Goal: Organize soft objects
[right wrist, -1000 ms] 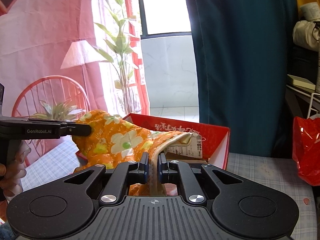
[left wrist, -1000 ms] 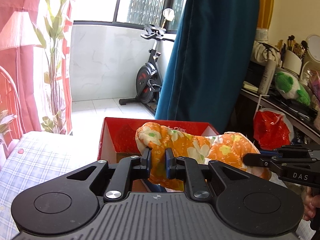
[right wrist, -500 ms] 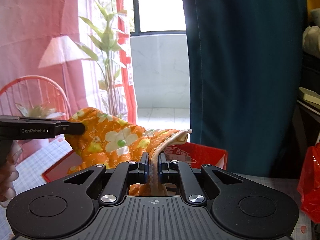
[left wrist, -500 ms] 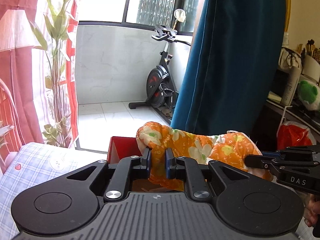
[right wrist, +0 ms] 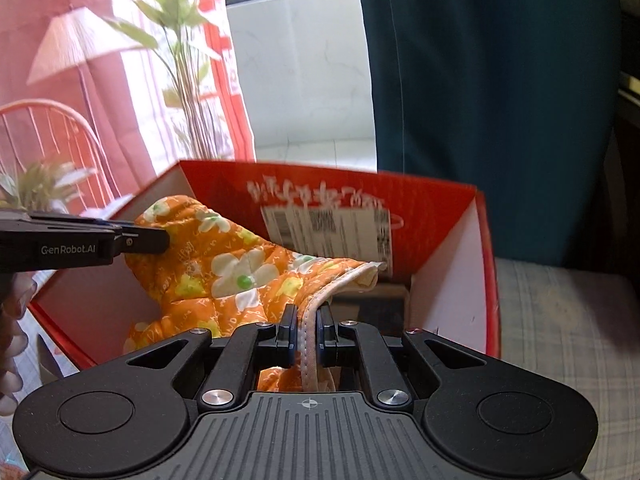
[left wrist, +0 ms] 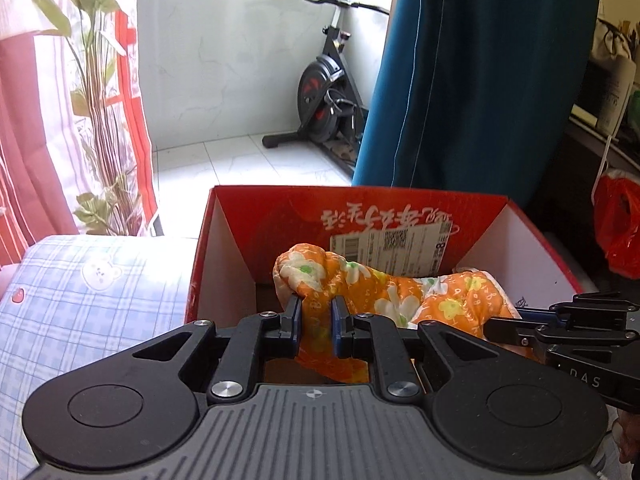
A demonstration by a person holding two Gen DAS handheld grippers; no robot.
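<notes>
An orange quilted cloth with white flowers (left wrist: 384,292) (right wrist: 224,264) hangs between both grippers, inside the open red cardboard box (left wrist: 400,208) (right wrist: 440,208). My left gripper (left wrist: 316,320) is shut on a bunched end of the cloth. My right gripper (right wrist: 307,332) is shut on the cloth's cream piped edge. Each gripper shows in the other's view: the right one (left wrist: 560,332) at the lower right, the left one (right wrist: 80,236) at the left edge. The box floor under the cloth is mostly hidden.
The box stands on a bed with a blue checked sheet (left wrist: 80,300) (right wrist: 560,320). Behind it hang a teal curtain (left wrist: 480,80) and red-and-white curtains (left wrist: 128,80); an exercise bike (left wrist: 328,96) stands beyond. A red plastic bag (left wrist: 616,232) hangs at the right.
Both grippers have come down and forward with the cloth, which was above the box rim and now hangs inside the box. The box's inner wall and label now show.
</notes>
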